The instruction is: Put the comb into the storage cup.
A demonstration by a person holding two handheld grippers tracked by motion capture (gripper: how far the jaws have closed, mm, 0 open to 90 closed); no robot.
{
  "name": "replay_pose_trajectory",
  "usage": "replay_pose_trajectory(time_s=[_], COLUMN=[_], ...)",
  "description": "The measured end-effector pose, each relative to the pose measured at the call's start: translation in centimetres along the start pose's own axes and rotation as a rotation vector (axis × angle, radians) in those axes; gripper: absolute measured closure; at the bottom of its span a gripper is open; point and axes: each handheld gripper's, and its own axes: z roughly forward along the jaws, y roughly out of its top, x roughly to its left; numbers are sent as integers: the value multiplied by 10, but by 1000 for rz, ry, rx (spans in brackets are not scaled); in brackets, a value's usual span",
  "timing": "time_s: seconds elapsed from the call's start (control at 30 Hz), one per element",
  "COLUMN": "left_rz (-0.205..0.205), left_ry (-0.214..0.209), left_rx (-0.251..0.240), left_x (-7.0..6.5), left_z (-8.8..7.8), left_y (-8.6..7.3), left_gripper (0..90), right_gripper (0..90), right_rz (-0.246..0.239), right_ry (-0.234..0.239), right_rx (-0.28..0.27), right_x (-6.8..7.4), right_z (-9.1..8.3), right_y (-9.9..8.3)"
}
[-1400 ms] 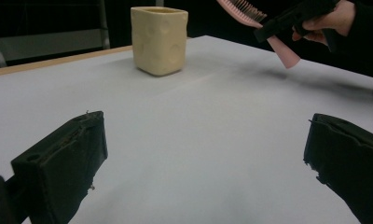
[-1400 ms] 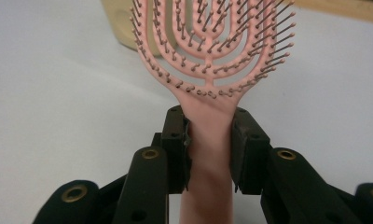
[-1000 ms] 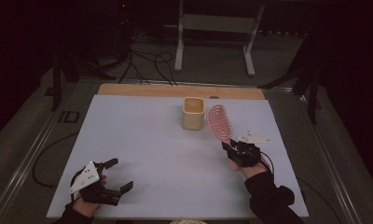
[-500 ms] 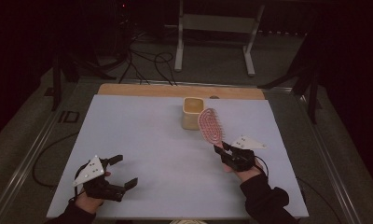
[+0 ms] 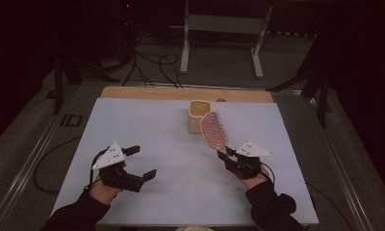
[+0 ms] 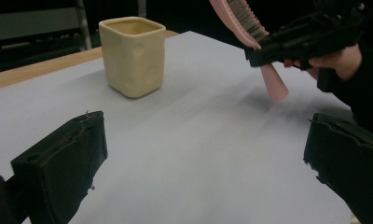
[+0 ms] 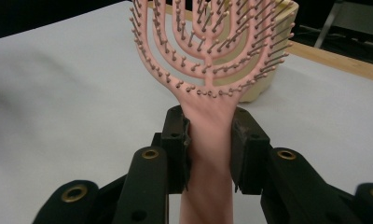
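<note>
right claw (image 7: 208,140) pinching pink vented plastic hairbrush (image 7: 212,51) by handle, head cut off at top, hiding part of cream square ceramic cup (image 5: 198,115) | left claw (image 5: 137,163) spread, empty above pale surface (image 5: 147,125) | left gripper view: brush bristles side-on

Hairbrush (image 5: 213,130) just right of the cup (image 5: 199,116), both far-centre on the table (image 5: 147,125).

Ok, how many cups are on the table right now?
1. The cream cup stands at the table's far middle edge, just behind the pink hairbrush that the right hand-held gripper holds up.
</note>
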Motion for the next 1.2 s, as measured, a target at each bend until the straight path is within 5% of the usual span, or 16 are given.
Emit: replay_pose_trajectory(time_s=[0.37, 0.83, 1.2], left_rz=[-10, -56, -39], left_ry=[-26, -57, -49], left_rx=[21, 27, 32], left_x=[-4, -11, -16], left_z=[20, 46, 74], left_y=[43, 80, 101], left_gripper=[1, 2, 2], right_gripper=[704, 704, 704], right_rz=[-11, -10, -29], right_ry=[16, 22, 27], right_rx=[7, 10, 13], right_x=[6, 9, 12], right_z=[3, 2, 3], right_y=[1, 4, 5])
